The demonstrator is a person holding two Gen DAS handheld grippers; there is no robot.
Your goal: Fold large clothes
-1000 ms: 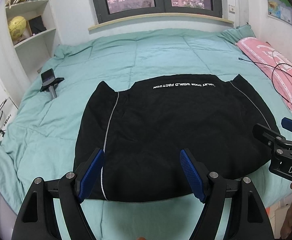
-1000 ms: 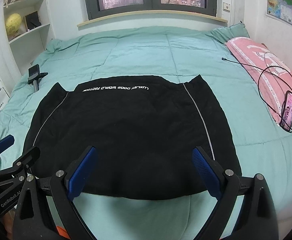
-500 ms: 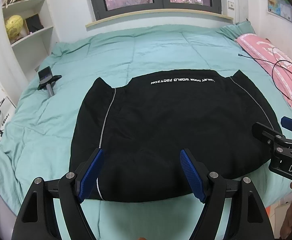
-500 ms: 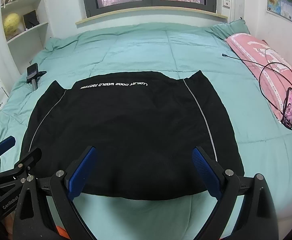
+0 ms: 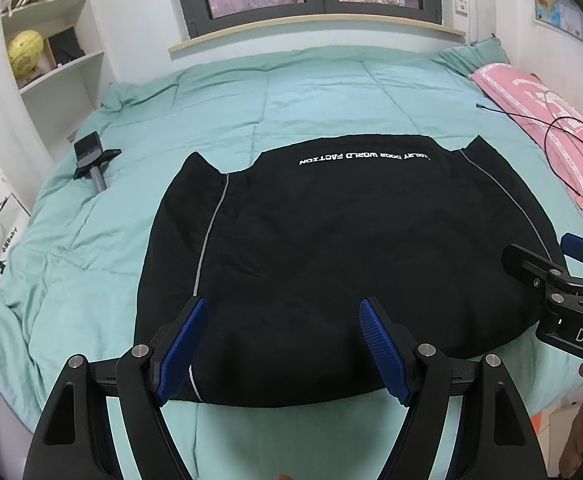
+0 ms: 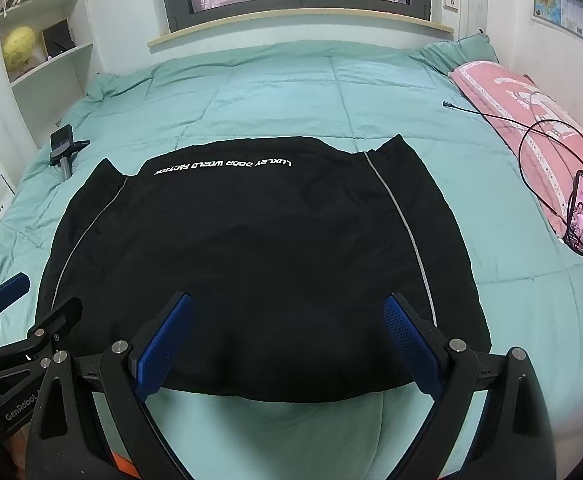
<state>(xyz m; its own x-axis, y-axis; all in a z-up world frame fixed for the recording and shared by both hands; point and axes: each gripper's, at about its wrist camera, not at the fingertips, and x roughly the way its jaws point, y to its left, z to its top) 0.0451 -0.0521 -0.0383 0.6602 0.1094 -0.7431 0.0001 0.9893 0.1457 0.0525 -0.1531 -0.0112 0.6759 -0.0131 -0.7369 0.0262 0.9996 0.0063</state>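
Left wrist view: left claw and right claw both spread wide, empty, above black garment lying flat on bed

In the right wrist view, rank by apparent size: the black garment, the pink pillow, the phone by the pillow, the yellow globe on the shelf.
1. black garment
2. pink pillow
3-4. phone and yellow globe look alike; the globe sits farther away, so no ranking.

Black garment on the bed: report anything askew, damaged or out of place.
No damage shows on the black garment; it lies flat on the green quilt, white lettering upside down from here. Oddities nearby: a phone with tangled cable on the pink pillow, and a phone stand lying on the quilt.
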